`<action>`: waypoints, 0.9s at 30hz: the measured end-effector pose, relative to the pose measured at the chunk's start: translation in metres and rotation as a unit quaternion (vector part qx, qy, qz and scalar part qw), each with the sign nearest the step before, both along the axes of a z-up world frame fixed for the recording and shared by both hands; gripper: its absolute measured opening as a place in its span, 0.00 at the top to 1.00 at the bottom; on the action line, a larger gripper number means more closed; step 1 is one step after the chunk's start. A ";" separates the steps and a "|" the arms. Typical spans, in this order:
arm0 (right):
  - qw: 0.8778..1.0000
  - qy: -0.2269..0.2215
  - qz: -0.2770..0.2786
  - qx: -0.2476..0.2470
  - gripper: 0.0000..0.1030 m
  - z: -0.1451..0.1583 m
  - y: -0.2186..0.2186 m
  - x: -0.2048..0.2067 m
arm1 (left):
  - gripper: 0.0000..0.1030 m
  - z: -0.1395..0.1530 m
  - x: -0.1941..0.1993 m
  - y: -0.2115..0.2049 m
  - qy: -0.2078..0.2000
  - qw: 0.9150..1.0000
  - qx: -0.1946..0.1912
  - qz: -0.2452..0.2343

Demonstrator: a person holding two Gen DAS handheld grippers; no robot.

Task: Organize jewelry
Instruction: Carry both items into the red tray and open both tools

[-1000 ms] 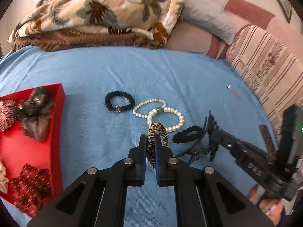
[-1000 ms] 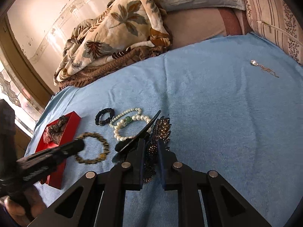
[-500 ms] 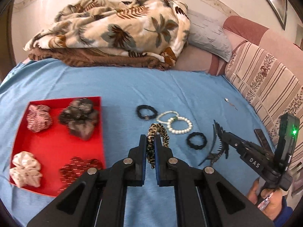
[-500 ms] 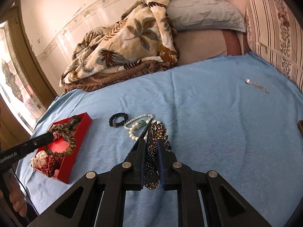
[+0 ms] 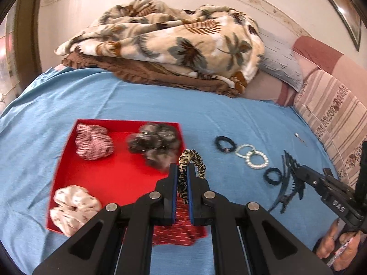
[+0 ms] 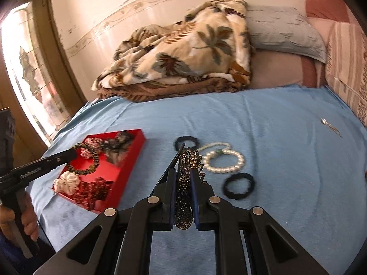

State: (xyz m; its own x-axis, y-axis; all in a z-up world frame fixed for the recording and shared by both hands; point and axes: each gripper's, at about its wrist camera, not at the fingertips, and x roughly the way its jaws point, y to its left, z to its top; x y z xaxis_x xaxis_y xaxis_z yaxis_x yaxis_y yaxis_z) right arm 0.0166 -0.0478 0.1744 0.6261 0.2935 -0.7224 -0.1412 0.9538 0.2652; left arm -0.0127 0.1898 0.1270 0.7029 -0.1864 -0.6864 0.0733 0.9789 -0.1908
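My left gripper (image 5: pixel 183 169) is shut on a leopard-print scrunchie (image 5: pixel 191 160) and holds it over the right edge of the red tray (image 5: pixel 110 178); it also shows in the right wrist view (image 6: pixel 86 160). My right gripper (image 6: pixel 184 174) is shut on a dark studded claw hair clip (image 6: pixel 187 183), held above the blue sheet; the clip shows in the left wrist view (image 5: pixel 287 183). The tray (image 6: pixel 130 160) holds several scrunchies: pink (image 5: pixel 94 142), grey (image 5: pixel 156 142), cream (image 5: pixel 73 206) and red (image 5: pixel 179 229).
On the blue sheet (image 5: pixel 137 100) lie two pearl bracelets (image 6: pixel 222 158), a black beaded bracelet (image 6: pixel 185 142), a black hair tie (image 6: pixel 239 185) and a small pendant (image 6: pixel 330 126). A folded leaf-print blanket (image 5: pixel 165 43) and pillows (image 6: pixel 284 29) sit at the back.
My left gripper has carried the leopard scrunchie leftward from beside the pearl bracelets to over the tray. My right gripper has lifted the claw clip off the sheet.
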 end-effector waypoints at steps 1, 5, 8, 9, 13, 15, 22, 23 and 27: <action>1.000 0.001 0.001 -0.001 0.88 0.002 0.006 0.001 | 0.93 -0.001 0.003 0.007 0.001 1.000 0.000 0.005; 1.000 0.000 0.023 -0.005 0.88 0.009 0.036 0.009 | 0.93 -0.005 0.011 0.038 0.007 0.999 -0.013 0.029; 0.999 -0.001 0.039 -0.008 0.88 0.015 0.057 0.015 | 0.93 -0.011 0.015 0.063 0.015 0.998 -0.034 0.050; 0.999 -0.002 0.044 -0.010 0.88 0.017 0.064 0.018 | 0.93 -0.013 0.017 0.069 0.018 0.998 -0.039 0.055; 0.997 0.004 0.073 -0.016 0.88 0.022 0.093 0.032 | 0.93 -0.018 0.023 0.091 0.030 0.996 -0.045 0.069; 0.997 0.007 0.082 -0.012 0.88 0.021 0.109 0.041 | 0.93 -0.022 0.026 0.100 0.040 0.995 -0.045 0.078; 0.994 0.026 0.109 0.004 0.87 0.008 0.158 0.063 | 0.93 -0.032 0.032 0.124 0.065 0.991 -0.060 0.097; 0.993 0.032 0.112 0.005 0.87 0.004 0.165 0.066 | 0.93 -0.033 0.032 0.128 0.066 0.991 -0.060 0.103; 0.992 0.045 0.120 0.008 0.87 -0.007 0.184 0.075 | 0.93 -0.037 0.034 0.142 0.071 0.988 -0.068 0.120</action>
State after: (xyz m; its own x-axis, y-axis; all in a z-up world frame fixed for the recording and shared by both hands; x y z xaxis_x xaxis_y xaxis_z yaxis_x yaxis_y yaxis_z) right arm 0.0914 0.1358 0.1672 0.4690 0.4392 -0.7662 -0.3393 0.8906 0.3028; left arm 0.0211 0.3318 0.0903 0.6359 -0.1227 -0.7619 -0.1954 0.9295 -0.3127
